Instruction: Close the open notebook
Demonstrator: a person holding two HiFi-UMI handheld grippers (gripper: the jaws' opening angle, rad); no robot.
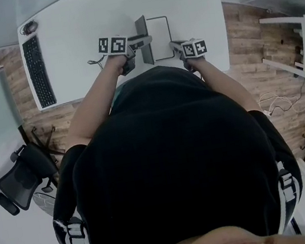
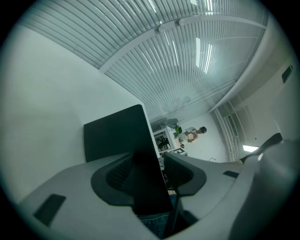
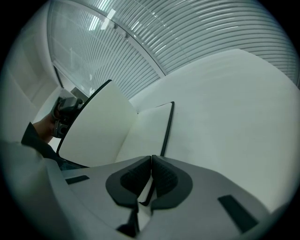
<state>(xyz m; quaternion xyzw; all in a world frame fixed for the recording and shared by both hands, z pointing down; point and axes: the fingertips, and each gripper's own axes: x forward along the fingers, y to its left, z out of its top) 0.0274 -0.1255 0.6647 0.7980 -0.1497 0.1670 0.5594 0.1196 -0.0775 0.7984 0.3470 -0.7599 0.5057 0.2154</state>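
Note:
The notebook (image 1: 160, 37) lies on the white desk (image 1: 78, 21) with its right half flat. Its black left cover (image 1: 142, 33) stands roughly upright. In the left gripper view that cover (image 2: 117, 133) rises between the jaws of my left gripper (image 2: 161, 161); it rests against the left pad and a gap shows at the right pad, so the gripper is open. My right gripper (image 3: 151, 161) is shut on the notebook's right edge, whose black border (image 3: 167, 126) runs down into the pads. The raised white page (image 3: 96, 126) leans beside the flat page (image 3: 147, 126).
A black keyboard (image 1: 38, 71) and a mouse (image 1: 28, 27) sit at the desk's left end, a thin cable (image 1: 95, 61) near my left hand. An office chair (image 1: 25, 174) stands on the floor at the left and a white shelf (image 1: 302, 47) at the right.

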